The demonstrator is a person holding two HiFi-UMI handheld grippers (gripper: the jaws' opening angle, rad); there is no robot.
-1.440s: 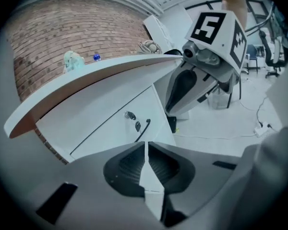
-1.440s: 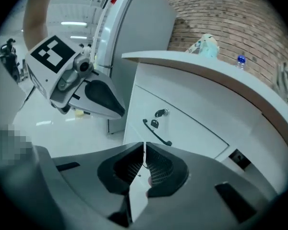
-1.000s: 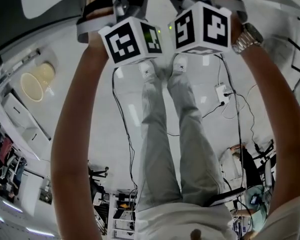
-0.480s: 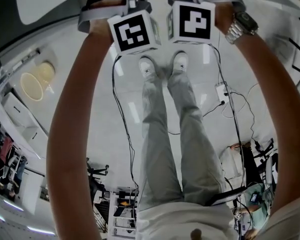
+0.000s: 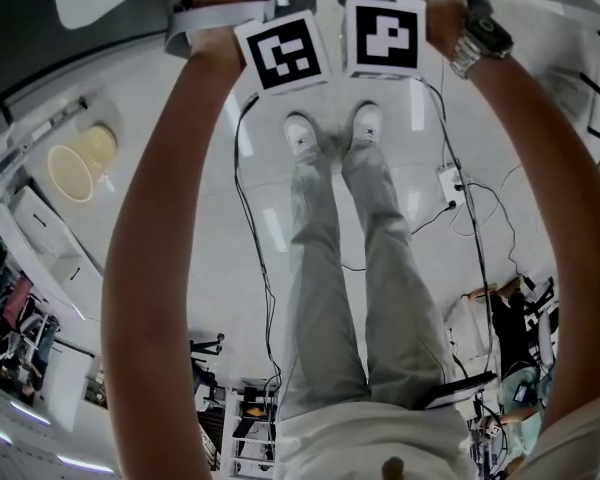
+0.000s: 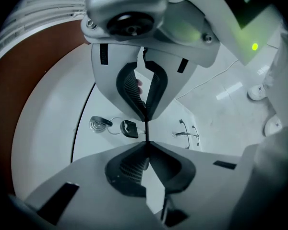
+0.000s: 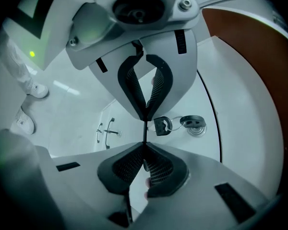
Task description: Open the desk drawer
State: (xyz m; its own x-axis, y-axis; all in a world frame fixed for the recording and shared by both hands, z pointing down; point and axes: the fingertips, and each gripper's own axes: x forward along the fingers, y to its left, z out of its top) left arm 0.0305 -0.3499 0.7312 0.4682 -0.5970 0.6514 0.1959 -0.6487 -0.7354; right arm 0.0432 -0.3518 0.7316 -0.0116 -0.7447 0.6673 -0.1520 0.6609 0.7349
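Note:
The white drawer front (image 6: 53, 143) curves under a brown desk top (image 6: 33, 75). A round lock (image 6: 100, 124) holds a ring with a black key (image 6: 129, 128); the same lock (image 7: 194, 122) and key (image 7: 161, 125) show in the right gripper view. My left gripper (image 6: 146, 128) is closing, its tips meet, and nothing is between them. My right gripper (image 7: 145, 128) is closing too, tips together and empty. Both point at the drawer front near the key without touching it. In the head view only their marker cubes (image 5: 283, 53) (image 5: 385, 36) show, side by side at the top.
Below me are my legs and white shoes (image 5: 302, 135) on a pale floor. Black cables (image 5: 250, 228) run to a power strip (image 5: 448, 183). A round yellow bin (image 5: 70, 171) stands at the left. Two metal handles (image 7: 108, 131) show on a white cabinet front.
Both marker cubes have risen toward the top edge and rolled, so each now shows mainly one face. My arms have stretched further forward.

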